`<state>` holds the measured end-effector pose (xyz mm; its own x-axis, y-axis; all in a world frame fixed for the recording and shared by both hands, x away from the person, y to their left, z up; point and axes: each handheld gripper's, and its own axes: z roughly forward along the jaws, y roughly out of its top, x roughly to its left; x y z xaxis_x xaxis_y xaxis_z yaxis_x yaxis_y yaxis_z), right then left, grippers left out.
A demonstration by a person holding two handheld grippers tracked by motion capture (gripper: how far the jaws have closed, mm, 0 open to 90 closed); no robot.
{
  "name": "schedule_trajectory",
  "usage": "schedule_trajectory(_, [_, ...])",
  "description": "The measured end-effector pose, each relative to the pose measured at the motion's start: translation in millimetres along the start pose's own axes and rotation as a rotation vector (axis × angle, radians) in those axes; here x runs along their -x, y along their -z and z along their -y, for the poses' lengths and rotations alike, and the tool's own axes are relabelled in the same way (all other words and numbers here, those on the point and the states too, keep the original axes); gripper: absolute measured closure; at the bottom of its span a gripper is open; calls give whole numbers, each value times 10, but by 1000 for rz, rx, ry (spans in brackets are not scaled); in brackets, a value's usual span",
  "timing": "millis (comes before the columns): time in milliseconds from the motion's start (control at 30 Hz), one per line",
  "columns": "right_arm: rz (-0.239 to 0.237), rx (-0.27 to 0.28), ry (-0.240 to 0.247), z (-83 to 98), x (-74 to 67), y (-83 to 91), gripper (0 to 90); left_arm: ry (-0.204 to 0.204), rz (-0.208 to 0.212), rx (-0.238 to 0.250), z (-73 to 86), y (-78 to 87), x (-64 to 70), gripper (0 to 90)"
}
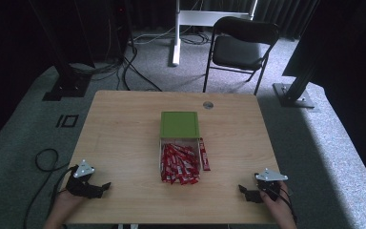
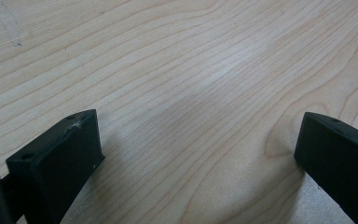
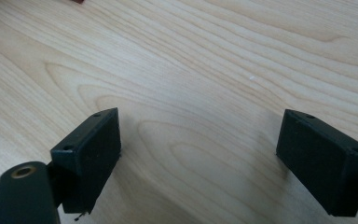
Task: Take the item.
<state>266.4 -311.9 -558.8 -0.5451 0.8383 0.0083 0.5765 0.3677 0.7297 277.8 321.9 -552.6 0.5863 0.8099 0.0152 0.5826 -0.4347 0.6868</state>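
A clear box (image 1: 161,162) full of red sachets (image 1: 178,163) sits at the table's middle, its green lid (image 1: 179,125) lying just behind it. One red sachet (image 1: 204,154) lies along the box's right side. My left gripper (image 1: 104,187) rests at the front left of the table, open, with bare wood between its jaws (image 2: 200,140). At the front right my right gripper (image 1: 244,191) is open too, over bare wood (image 3: 198,140). Both stand well apart from the box.
The wooden table (image 1: 124,138) has a small round grommet (image 1: 208,105) near its back edge. A black folding chair (image 1: 240,47) stands behind the table on grey carpet. Black frame posts flank both sides, and a cable (image 1: 45,160) loops on the floor at left.
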Motion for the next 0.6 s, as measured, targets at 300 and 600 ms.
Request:
schedule_trajectory(300, [-29,-1,27,21,-22,19,126,0,0,0,0,0,0,15])
schedule_trajectory(600, [-29,-1,27,21,-22,19,126,0,0,0,0,0,0,15])
